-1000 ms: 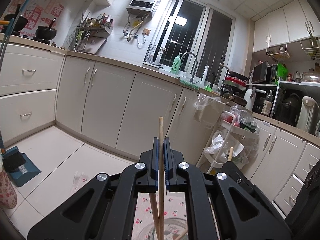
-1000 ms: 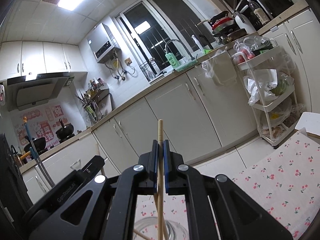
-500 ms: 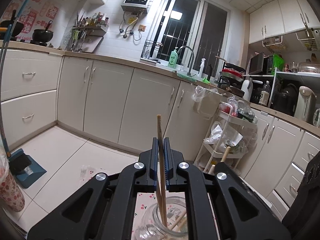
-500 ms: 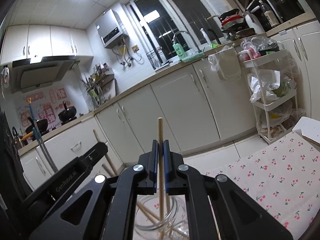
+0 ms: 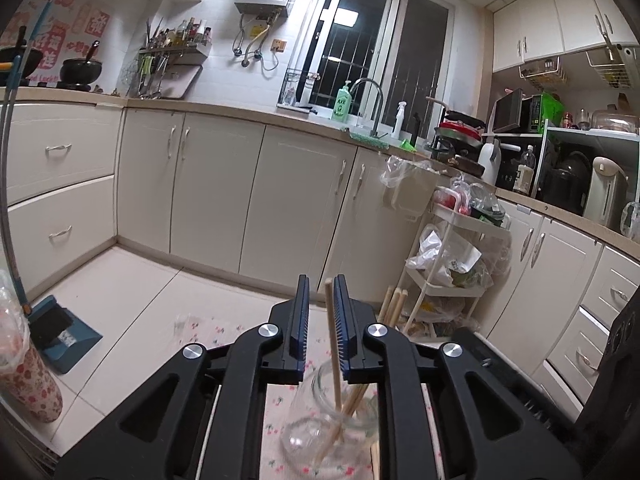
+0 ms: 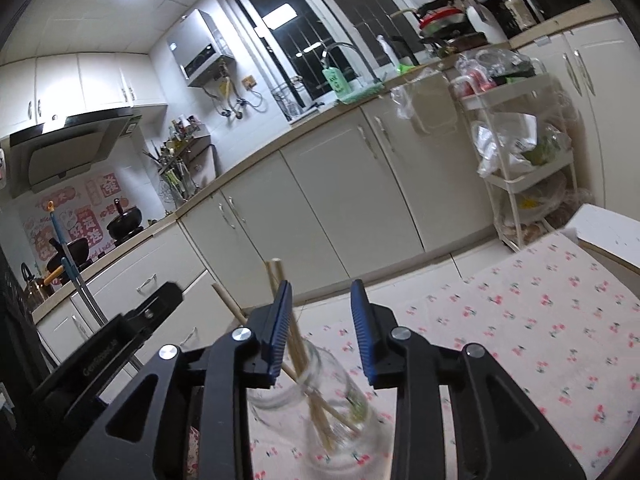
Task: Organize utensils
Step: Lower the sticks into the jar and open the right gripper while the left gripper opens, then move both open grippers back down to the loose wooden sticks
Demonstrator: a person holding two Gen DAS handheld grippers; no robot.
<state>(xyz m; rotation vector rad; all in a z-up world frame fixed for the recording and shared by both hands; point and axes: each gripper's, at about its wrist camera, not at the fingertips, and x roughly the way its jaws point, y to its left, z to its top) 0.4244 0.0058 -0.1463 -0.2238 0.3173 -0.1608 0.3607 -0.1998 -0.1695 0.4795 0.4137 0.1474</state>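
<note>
A clear glass jar stands on a cherry-print tablecloth and holds several wooden chopsticks. My left gripper is open just above the jar, with one chopstick standing loose between its jaws. In the right wrist view the jar sits below my right gripper, which is open wide. Chopsticks lean out of the jar by its left finger. The left gripper's black body shows at the left.
Cream kitchen cabinets run along the far wall. A white trolley with bags stands at the right. A blue dustpan and a floral bottle are at the left. A white box lies at the table's right edge.
Both grippers have opened and let go of their chopsticks, which now stand in the jar. Both grippers have tilted down, bringing the jar into fuller view.
</note>
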